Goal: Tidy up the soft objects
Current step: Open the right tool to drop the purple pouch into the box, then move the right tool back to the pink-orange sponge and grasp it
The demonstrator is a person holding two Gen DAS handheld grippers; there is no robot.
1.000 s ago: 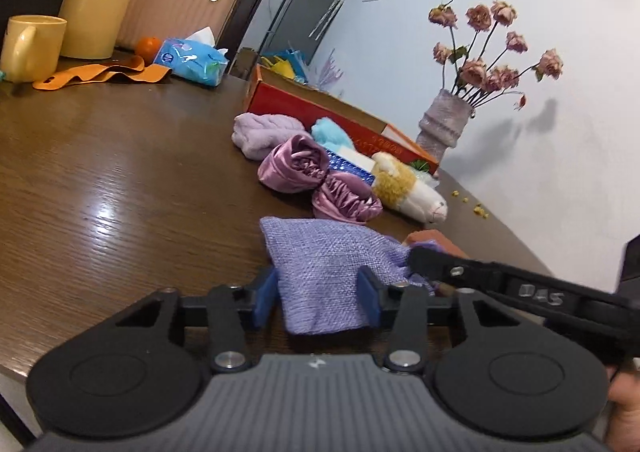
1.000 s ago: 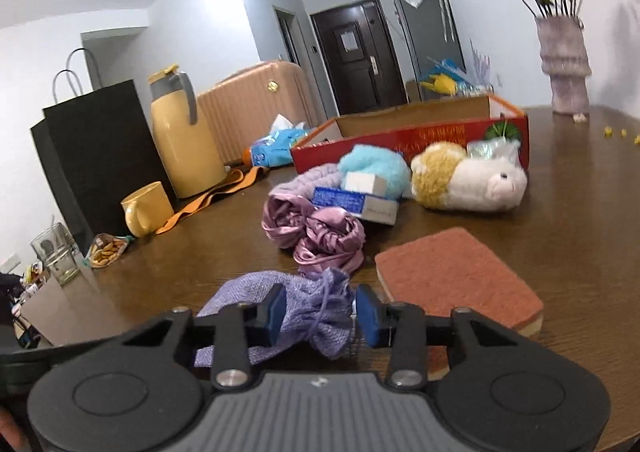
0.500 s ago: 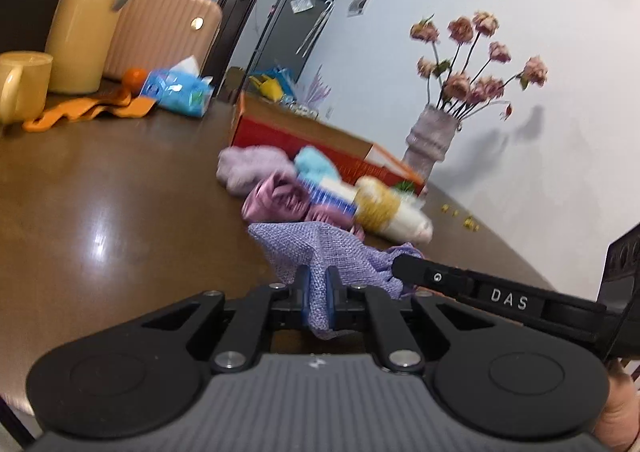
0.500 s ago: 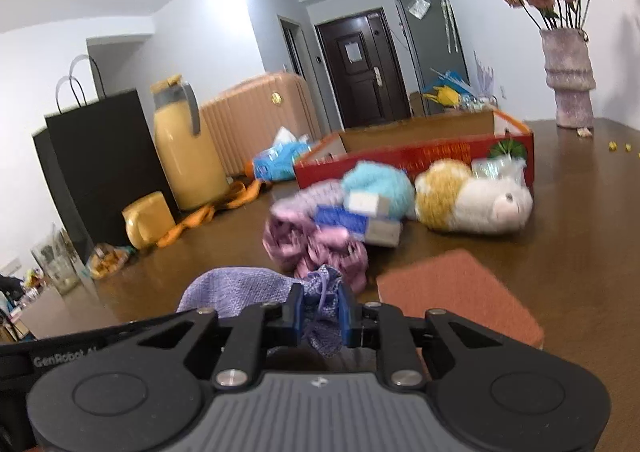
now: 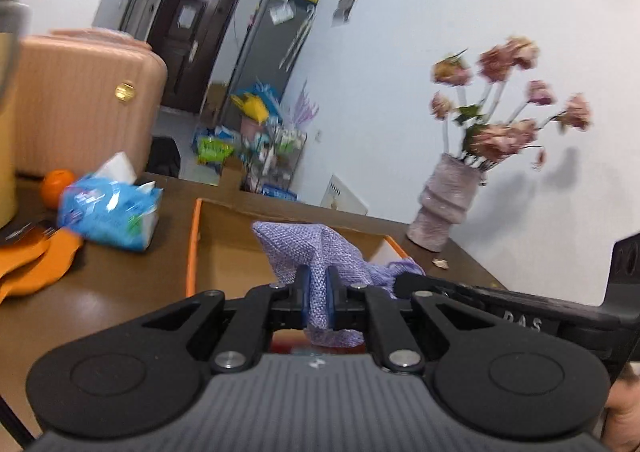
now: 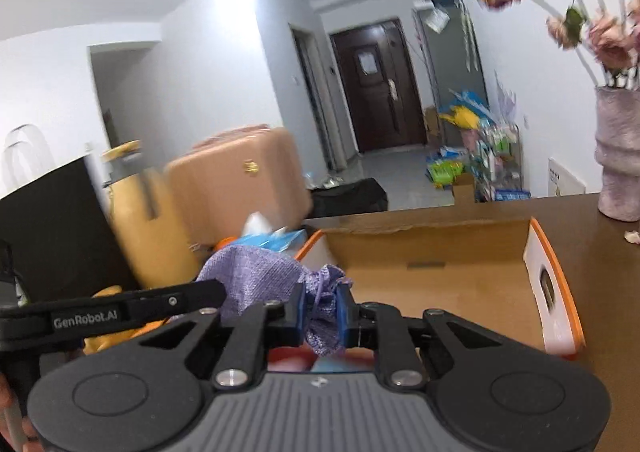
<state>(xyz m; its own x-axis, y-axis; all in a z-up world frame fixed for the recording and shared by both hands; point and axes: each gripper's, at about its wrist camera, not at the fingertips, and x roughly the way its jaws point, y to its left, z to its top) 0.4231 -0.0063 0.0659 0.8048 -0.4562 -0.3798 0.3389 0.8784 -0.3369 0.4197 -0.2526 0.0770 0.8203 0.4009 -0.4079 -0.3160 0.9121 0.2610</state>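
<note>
I am clamping the purple woven pouch (image 5: 316, 252) in both grippers. My left gripper (image 5: 318, 294) is holding its jaws narrow, with the blue pads pressing a fold of the cloth between them; the body of the pouch is rising just ahead of and above these jaws, and a short end is hanging below them. My right gripper (image 6: 320, 310) is likewise holding its jaws narrow, pinching the gathered drawstring neck of the same pouch (image 6: 256, 272); the bulk of the fabric is spreading ahead and to the left of these jaws.

The open cardboard box (image 6: 440, 280) with orange edges is lying directly ahead of and beneath both sets of jaws, so the pouch is hanging clear over its near edge (image 5: 192, 252). In the left wrist view, the right gripper's finger is crossing to the right of my left jaws.

Left of the left jaws, a blue tissue pack (image 5: 108, 211) and an orange (image 5: 58, 181) are resting on the brown table (image 5: 120, 284). Right of and beyond both jaws, a vase of dried flowers (image 5: 448, 203) is standing. The view is motion-blurred.
</note>
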